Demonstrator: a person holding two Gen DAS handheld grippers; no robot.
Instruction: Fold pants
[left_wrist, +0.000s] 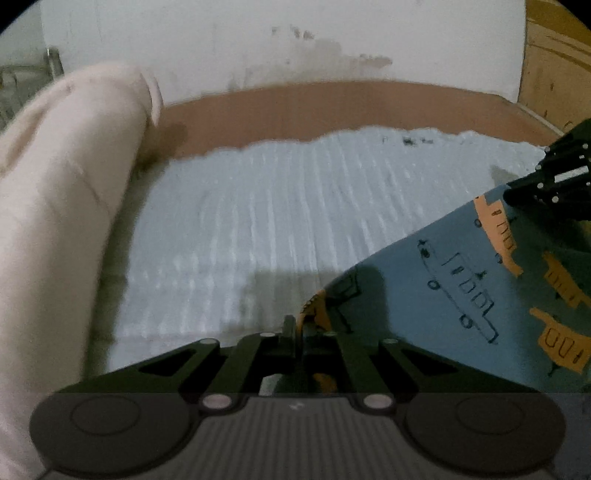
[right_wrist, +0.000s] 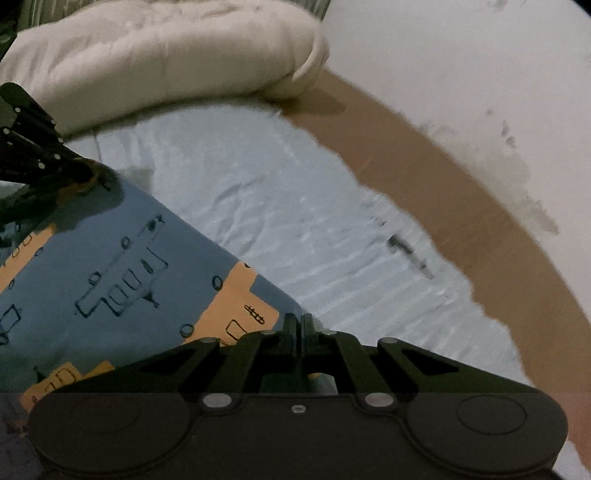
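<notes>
The pants (left_wrist: 443, 295) are blue with orange patches and black line drawings of vehicles. They hang stretched between my two grippers above a white ribbed sheet (left_wrist: 277, 206). My left gripper (left_wrist: 295, 326) is shut on one edge of the cloth. At the right of the left wrist view, my right gripper (left_wrist: 517, 192) pinches the other end. In the right wrist view the right gripper (right_wrist: 298, 321) is shut on the edge of the pants (right_wrist: 110, 266). The left gripper (right_wrist: 86, 173) grips the far corner at the upper left.
A thick cream duvet (left_wrist: 62, 206) is bunched along one side of the bed (right_wrist: 166, 55). A brown bed frame (left_wrist: 332, 107) borders the sheet below a stained white wall (left_wrist: 295, 44). A small dark object (right_wrist: 408, 254) lies on the sheet near the frame.
</notes>
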